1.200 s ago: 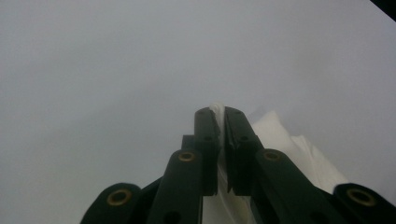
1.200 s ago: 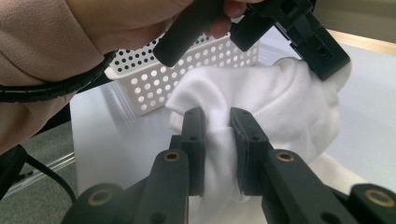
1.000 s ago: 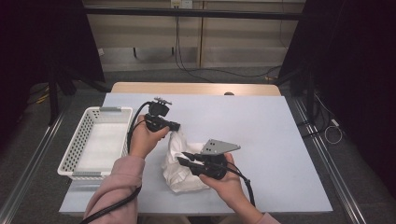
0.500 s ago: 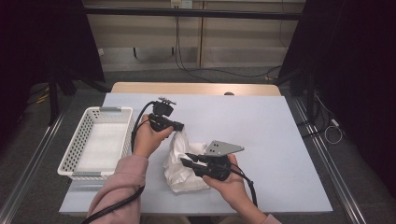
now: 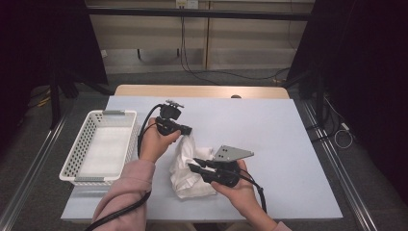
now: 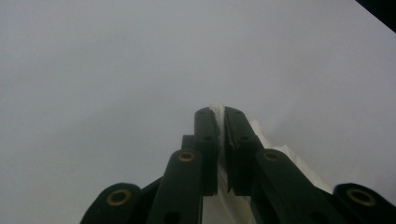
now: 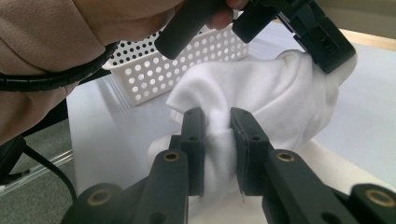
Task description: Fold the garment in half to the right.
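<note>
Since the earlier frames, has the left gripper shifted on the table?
Yes, slightly. In the high view the left gripper, shut on the white cloth, has edged toward the near table edge and away from the white basket.

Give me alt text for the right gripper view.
The right gripper pinches a bunched fold of white cloth between its black jaws. Farther off, the left gripper grips the cloth's upper edge, with a white basket on the table behind.

Soft matt white cloth (image 5: 188, 169), perforated plastic basket (image 5: 77, 152), smooth matt table (image 5: 284, 139).
</note>
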The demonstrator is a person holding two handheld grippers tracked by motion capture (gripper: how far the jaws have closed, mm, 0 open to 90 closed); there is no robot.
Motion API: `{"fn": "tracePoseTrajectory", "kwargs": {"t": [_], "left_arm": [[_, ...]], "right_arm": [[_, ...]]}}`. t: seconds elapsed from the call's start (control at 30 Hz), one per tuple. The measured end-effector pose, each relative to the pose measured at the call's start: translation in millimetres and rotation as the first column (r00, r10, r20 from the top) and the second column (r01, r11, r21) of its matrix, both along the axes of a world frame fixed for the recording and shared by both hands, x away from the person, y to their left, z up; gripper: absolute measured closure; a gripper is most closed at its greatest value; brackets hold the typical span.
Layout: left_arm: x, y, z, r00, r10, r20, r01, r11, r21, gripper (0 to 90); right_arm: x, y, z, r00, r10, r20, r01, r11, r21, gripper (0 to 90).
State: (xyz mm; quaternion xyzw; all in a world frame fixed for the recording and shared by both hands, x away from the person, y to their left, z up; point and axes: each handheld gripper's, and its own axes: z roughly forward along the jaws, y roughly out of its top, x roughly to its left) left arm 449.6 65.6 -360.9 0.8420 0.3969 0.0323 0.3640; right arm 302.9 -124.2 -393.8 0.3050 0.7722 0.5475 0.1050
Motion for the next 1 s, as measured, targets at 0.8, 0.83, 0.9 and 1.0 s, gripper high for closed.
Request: {"fn": "tracePoseTrajectory", "kwargs": {"t": [0.8,0.83,0.9,1.0], "left_arm": [[-1.0,-20.4,-7.6,0.999,-0.044,-0.01,0.044,0.9988,0.02,84.9],[-1.2,-21.0,-8.3,0.9987,-0.048,-0.014,0.048,0.9987,0.016,84.9],[-1.4,-22.2,-9.5,0.9986,-0.052,-0.014,0.052,0.9983,0.026,84.9],[-2.4,-24.6,-11.6,0.9988,-0.048,-0.013,0.048,0.9985,0.026,84.9]], "right_arm": [[-6.5,-7.1,-7.9,0.9999,-0.001,-0.016,0.001,1.0,-0.007,76.4],[-6.9,-7.3,-8.4,0.9998,-0.002,-0.019,0.002,1.0,-0.007,76.5],[-8.0,-7.6,-9.5,0.9998,-0.005,-0.02,0.005,1.0,-0.006,76.4],[-8.7,-8.6,-11.4,0.9997,-0.004,-0.024,0.004,1.0,-0.006,76.4]]}}
